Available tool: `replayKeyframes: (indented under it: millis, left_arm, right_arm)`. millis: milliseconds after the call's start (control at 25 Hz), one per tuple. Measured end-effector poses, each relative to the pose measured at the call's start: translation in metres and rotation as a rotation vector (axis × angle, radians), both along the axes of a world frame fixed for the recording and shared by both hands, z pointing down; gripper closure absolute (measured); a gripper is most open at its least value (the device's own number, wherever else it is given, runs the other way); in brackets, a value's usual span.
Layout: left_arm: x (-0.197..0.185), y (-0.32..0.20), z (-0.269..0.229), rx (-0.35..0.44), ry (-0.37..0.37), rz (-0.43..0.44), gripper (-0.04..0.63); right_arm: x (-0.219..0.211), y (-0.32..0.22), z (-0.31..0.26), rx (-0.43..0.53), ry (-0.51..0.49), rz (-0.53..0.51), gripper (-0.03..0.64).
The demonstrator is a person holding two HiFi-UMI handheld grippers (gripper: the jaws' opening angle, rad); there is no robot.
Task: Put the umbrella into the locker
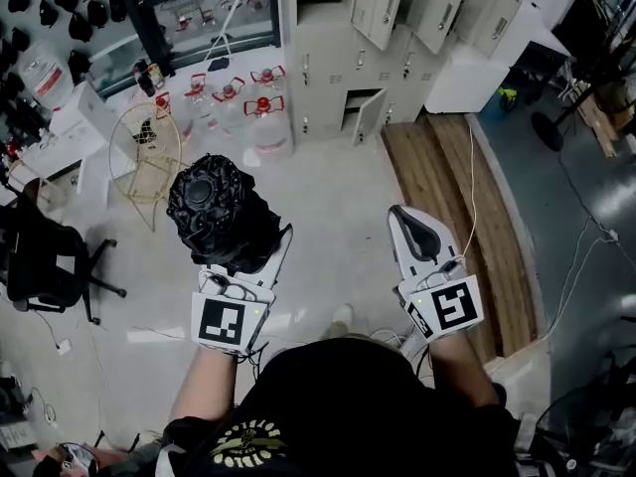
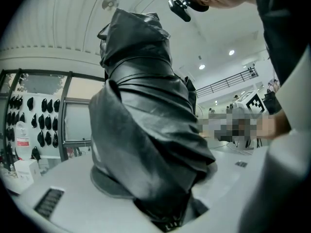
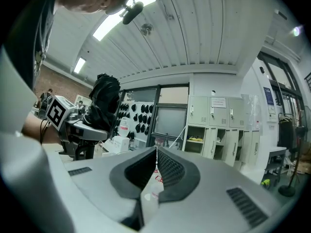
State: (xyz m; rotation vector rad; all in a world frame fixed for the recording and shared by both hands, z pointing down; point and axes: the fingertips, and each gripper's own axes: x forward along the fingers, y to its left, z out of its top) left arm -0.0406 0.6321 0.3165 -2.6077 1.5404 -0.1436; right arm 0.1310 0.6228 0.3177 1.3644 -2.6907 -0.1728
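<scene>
A folded black umbrella (image 1: 214,212) stands upright between the jaws of my left gripper (image 1: 245,246), which is shut on it. In the left gripper view the umbrella's crinkled fabric (image 2: 146,130) fills the middle and hides the jaw tips. My right gripper (image 1: 419,229) is shut with nothing in it; its dark pads meet at the tip (image 3: 156,153). From the right gripper view the umbrella (image 3: 104,101) shows at the left. The beige lockers (image 1: 338,68) stand ahead across the floor, one low door (image 1: 366,115) ajar; several doors (image 3: 218,130) there hang open.
Large water bottles (image 1: 238,102) stand left of the lockers. A wire basket (image 1: 149,152) and a black office chair (image 1: 45,256) are at the left. A wooden platform (image 1: 447,197) runs along the right, with cables (image 1: 576,256) on the floor beyond it.
</scene>
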Motion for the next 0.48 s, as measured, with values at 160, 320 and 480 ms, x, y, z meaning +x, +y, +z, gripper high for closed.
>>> replayKeyframes:
  millis: [160, 320, 480]
  left_arm:
    - [0.001, -0.003, 0.002, -0.005, 0.002, -0.008, 0.321]
    - [0.006, -0.016, 0.003, 0.002, 0.003, -0.024, 0.321]
    - [0.014, -0.027, 0.002, 0.015, 0.005, -0.039, 0.321]
  right_arm:
    - [0.002, -0.003, 0.000, 0.001, -0.004, -0.003, 0.588]
    - [0.011, -0.016, 0.002, 0.007, -0.008, -0.012, 0.588]
    - [0.020, -0.029, 0.003, 0.012, -0.012, -0.025, 0.588]
